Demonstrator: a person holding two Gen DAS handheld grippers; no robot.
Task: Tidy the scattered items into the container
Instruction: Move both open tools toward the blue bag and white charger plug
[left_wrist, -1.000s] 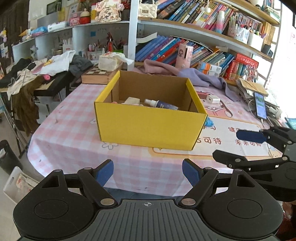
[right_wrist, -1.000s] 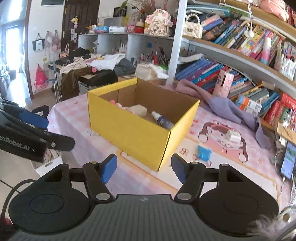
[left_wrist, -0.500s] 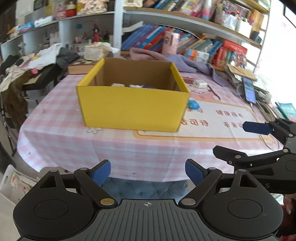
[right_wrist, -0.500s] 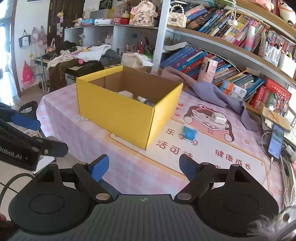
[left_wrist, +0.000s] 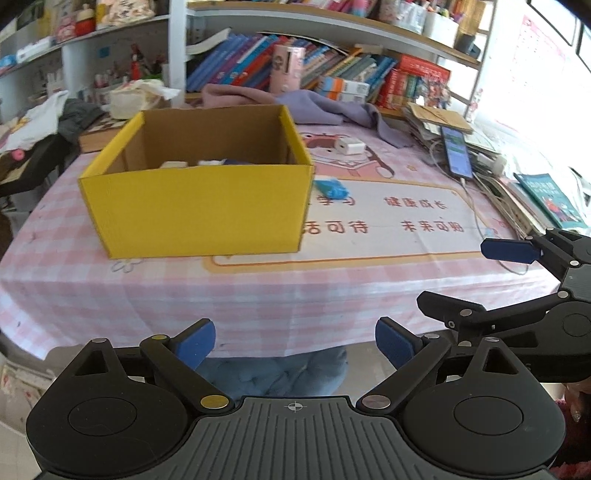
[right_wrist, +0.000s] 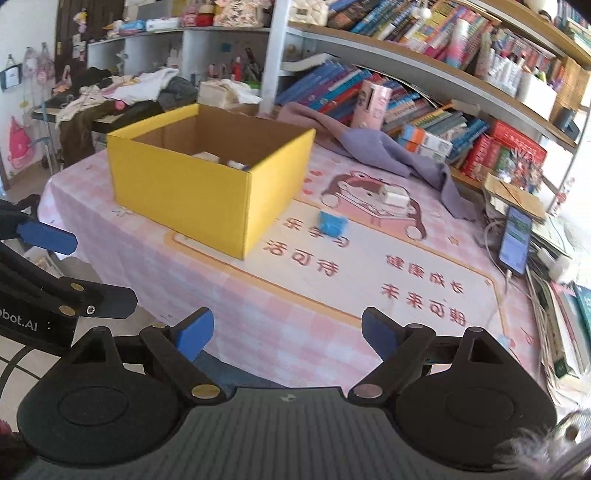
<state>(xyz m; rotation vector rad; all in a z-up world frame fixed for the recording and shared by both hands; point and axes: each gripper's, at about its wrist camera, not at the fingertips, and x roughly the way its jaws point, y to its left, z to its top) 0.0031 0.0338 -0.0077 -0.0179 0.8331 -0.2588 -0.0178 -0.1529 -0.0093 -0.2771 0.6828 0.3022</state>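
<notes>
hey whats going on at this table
A person holds two tongs near the table's front edge, tidying loose things into the yellow box. The left tongs and right tongs are both empty, jaws opening. A blue packet and a white charger still lie on the tablecloth.

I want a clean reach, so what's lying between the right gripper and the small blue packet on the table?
Nothing: in the right wrist view only bare printed tablecloth lies between the right gripper and the blue packet.
</notes>
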